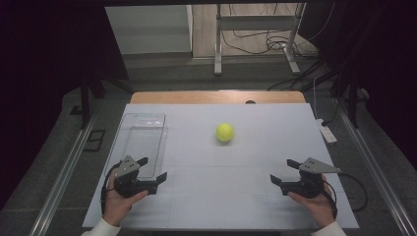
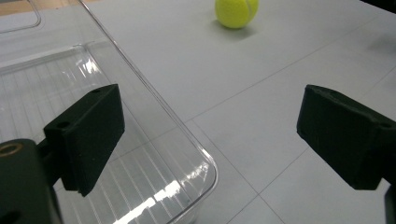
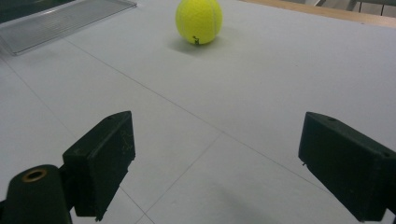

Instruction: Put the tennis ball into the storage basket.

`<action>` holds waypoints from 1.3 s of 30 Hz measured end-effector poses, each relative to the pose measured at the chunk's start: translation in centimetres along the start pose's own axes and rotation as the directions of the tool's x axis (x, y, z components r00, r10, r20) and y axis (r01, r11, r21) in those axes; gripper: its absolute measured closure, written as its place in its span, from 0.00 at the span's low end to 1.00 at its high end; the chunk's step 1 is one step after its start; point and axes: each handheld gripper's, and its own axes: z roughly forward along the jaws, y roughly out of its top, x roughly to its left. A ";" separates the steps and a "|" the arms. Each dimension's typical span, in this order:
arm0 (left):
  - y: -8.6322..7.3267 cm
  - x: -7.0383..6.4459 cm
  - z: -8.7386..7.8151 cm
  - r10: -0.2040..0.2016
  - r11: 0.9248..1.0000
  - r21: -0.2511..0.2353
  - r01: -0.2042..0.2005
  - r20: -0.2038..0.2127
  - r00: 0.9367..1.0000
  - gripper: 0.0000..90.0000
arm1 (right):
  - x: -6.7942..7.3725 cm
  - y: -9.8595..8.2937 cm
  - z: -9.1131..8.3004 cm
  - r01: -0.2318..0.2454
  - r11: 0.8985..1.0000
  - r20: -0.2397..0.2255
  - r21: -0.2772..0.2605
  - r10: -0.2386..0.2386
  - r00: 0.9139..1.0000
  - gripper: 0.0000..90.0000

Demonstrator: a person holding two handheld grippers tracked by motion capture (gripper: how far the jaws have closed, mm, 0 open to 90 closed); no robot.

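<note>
White sleeves (image 1: 101,228), 2 black grippers, blocky black fingers (image 2: 88,135), grey three-cornered plates (image 1: 318,166), black cables (image 1: 355,189)

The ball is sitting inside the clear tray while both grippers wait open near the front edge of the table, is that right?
Not quite. The ball is not inside the tray; it sits on the bare table, to the right of the tray and apart from it, as the high view shows. The rest holds: the left gripper and right gripper both wait with jaws open near the front edge.

Ball (image 1: 224,132) right of tray (image 1: 129,147)
</note>
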 end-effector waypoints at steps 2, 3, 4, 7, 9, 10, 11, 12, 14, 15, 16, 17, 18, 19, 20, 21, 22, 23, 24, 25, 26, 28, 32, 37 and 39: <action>0.0 0.0 0.0 0.002 1.000 0.005 -0.002 -0.002 1.000 0.10 | 0.0 0.0 0.0 -0.001 1.000 -0.002 -0.001 0.001 1.000 0.13; 0.0 0.0 0.0 0.003 1.000 0.005 -0.003 -0.002 1.000 0.10 | 0.0 0.0 0.0 -0.001 1.000 -0.002 -0.001 0.001 1.000 0.13; 0.0 0.0 0.0 0.001 1.000 0.005 -0.001 -0.003 1.000 0.10 | 0.0 0.0 0.0 -0.001 1.000 -0.003 -0.001 0.001 1.000 0.13; 0.0 0.0 0.0 0.002 1.000 0.004 -0.002 -0.002 1.000 0.10 | 0.0 0.0 0.0 -0.001 1.000 -0.003 0.000 0.001 1.000 0.13; 0.0 0.0 0.0 0.001 1.000 0.006 -0.001 -0.001 1.000 0.10 | 0.0 0.0 0.0 -0.001 1.000 -0.003 -0.001 0.001 1.000 0.13; 0.0 0.0 0.0 0.001 1.000 0.007 -0.001 0.000 1.000 0.10 | 0.0 0.0 0.0 -0.001 1.000 -0.002 0.000 0.001 1.000 0.13; 0.0 0.0 0.0 0.002 1.000 0.007 -0.002 0.000 1.000 0.10 | 0.0 0.0 0.0 -0.002 1.000 -0.003 0.000 0.002 1.000 0.13; 0.0 0.0 0.1 0.001 1.000 0.008 -0.001 0.000 1.000 0.10 | 0.0 0.0 0.0 -0.002 1.000 -0.002 0.001 0.002 1.000 0.13; 0.0 0.0 0.0 0.000 1.000 0.007 0.000 0.000 1.000 0.10 | 0.0 0.0 0.0 -0.001 1.000 -0.002 0.001 0.001 1.000 0.13; 0.0 0.0 0.0 0.000 1.000 0.007 0.000 0.000 1.000 0.10 | 0.0 0.0 0.1 -0.002 1.000 -0.001 0.002 0.002 1.000 0.13; 0.0 0.0 0.0 -0.002 1.000 0.007 0.002 0.000 1.000 0.10 | 0.0 0.0 0.1 -0.002 1.000 -0.001 0.002 0.002 1.000 0.13; 0.0 0.0 0.0 -0.004 1.000 0.005 0.004 0.001 1.000 0.10 | 0.0 0.0 0.1 -0.001 1.000 -0.001 0.003 0.001 1.000 0.13; 0.0 0.0 0.0 -0.006 1.000 0.004 0.006 0.001 1.000 0.10 | 0.0 0.0 0.1 -0.002 1.000 -0.001 0.003 0.002 1.000 0.13; 0.0 0.0 0.0 -0.008 1.000 0.004 0.008 0.001 1.000 0.10 | 0.0 0.0 0.1 -0.003 1.000 -0.001 0.004 0.003 1.000 0.13; 0.0 0.0 0.0 -0.009 1.000 0.004 0.009 0.001 1.000 0.10 | 0.0 0.0 0.1 -0.003 1.000 0.000 0.003 0.003 1.000 0.13; 0.1 0.0 0.0 -0.009 1.000 0.005 0.009 0.003 1.000 0.10 | 0.0 0.0 0.0 -0.004 1.000 0.000 0.003 0.004 1.000 0.13; 0.2 -0.1 -0.1 -0.013 1.000 0.003 0.013 0.004 1.000 0.10 | 0.0 0.0 0.0 -0.005 1.000 0.000 0.003 0.005 1.000 0.13; 0.2 -0.1 -0.1 -0.013 1.000 0.001 0.013 0.003 1.000 0.10 | 0.0 0.0 0.0 -0.005 1.000 -0.001 0.001 0.005 1.000 0.13; 0.3 -0.1 -0.1 -0.018 1.000 -0.001 0.018 0.004 1.000 0.10 | 0.0 0.0 0.0 -0.005 1.000 -0.001 0.001 0.005 1.000 0.13; 0.4 -0.1 -0.1 -0.018 1.000 0.000 0.018 0.005 1.000 0.10 | 0.0 0.0 0.0 -0.006 1.000 -0.002 0.001 0.006 1.000 0.13; 0.5 -0.2 -0.1 -0.017 1.000 0.003 0.017 0.007 1.000 0.10 | -0.1 0.0 0.1 -0.005 1.000 -0.003 0.000 0.005 1.000 0.13; 0.5 -0.3 -0.1 -0.016 1.000 0.007 0.016 0.008 1.000 0.10 | -0.1 0.0 0.0 -0.006 1.000 -0.005 -0.001 0.006 1.000 0.13; 1.1 -0.4 0.0 -0.018 1.000 0.010 0.017 0.015 1.000 0.10 | -0.1 0.0 0.0 -0.010 1.000 -0.008 -0.003 0.010 1.000 0.13; 1.7 -0.4 0.0 -0.017 1.000 0.015 0.016 0.031 0.999 0.10 | -0.1 0.0 0.0 -0.007 1.000 -0.008 -0.005 0.007 1.000 0.13; 2.0 -0.5 0.0 -0.016 1.000 0.017 0.016 0.036 0.999 0.10 | -0.1 0.0 0.0 -0.007 1.000 -0.008 -0.004 0.007 1.000 0.13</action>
